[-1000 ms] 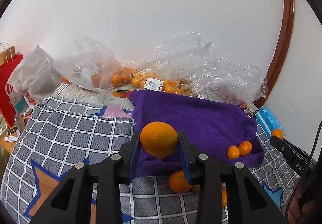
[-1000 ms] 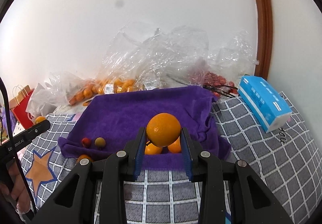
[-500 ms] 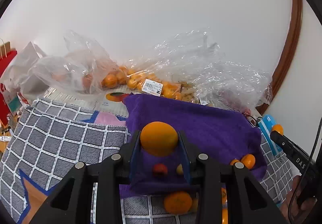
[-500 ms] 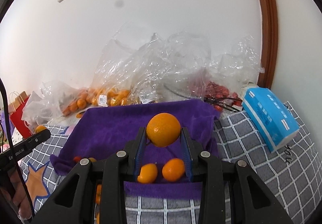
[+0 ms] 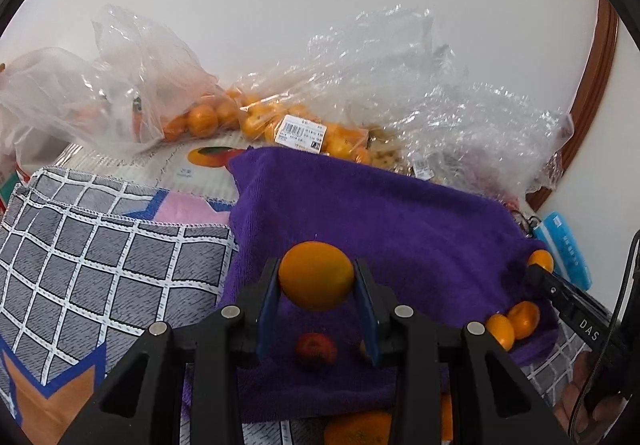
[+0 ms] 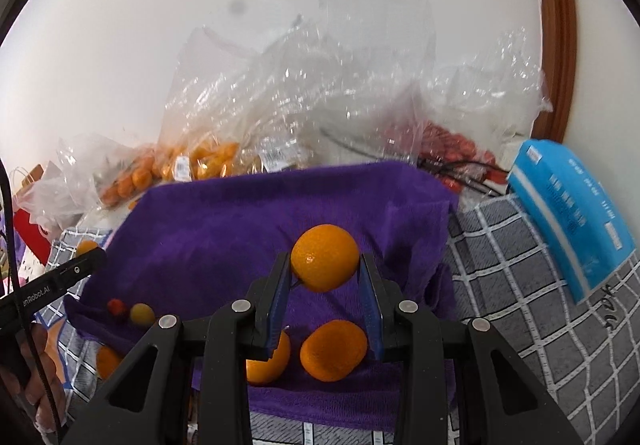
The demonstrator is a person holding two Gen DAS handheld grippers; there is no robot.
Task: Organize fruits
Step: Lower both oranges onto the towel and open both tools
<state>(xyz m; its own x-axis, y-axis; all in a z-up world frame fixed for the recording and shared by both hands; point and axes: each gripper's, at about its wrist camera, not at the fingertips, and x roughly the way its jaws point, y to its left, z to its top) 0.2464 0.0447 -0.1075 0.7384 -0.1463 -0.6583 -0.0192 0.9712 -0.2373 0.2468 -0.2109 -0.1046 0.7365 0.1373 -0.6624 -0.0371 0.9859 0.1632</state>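
Two oranges are held up off the purple towel (image 5: 384, 229), one in each tool. The left tool (image 5: 316, 299) is clenched on its orange (image 5: 316, 275), the blue pads pressing on both sides of the fruit; the right tool (image 6: 325, 285) grips a rounder orange (image 6: 325, 257) the same way. Both fruits hang above the towel's near half.

On the towel itself, the right wrist view shows four loose fruits: two mandarins (image 6: 334, 351) lying side by side just below the right tool, the left one partly hidden behind a finger, and at the towel's left edge a small red fruit (image 6: 115, 307) touching a small yellow one (image 6: 142, 313). One more orange fruit (image 6: 107, 361) sits off the towel on the checked cloth (image 6: 516, 277), at the towel's near left corner.

Behind the towel, against the white wall, lie crumpled clear plastic bags (image 6: 304, 93) — how many cannot be told. At least two hold small orange fruits (image 5: 204, 119), one with a white barcode label (image 5: 302, 133); another on the right holds small red fruits (image 6: 448, 143). A blue packet (image 6: 572, 217) rests tilted on the checked cloth to the right of the towel. At the far left stands a red paper bag (image 6: 28, 233), mostly hidden.
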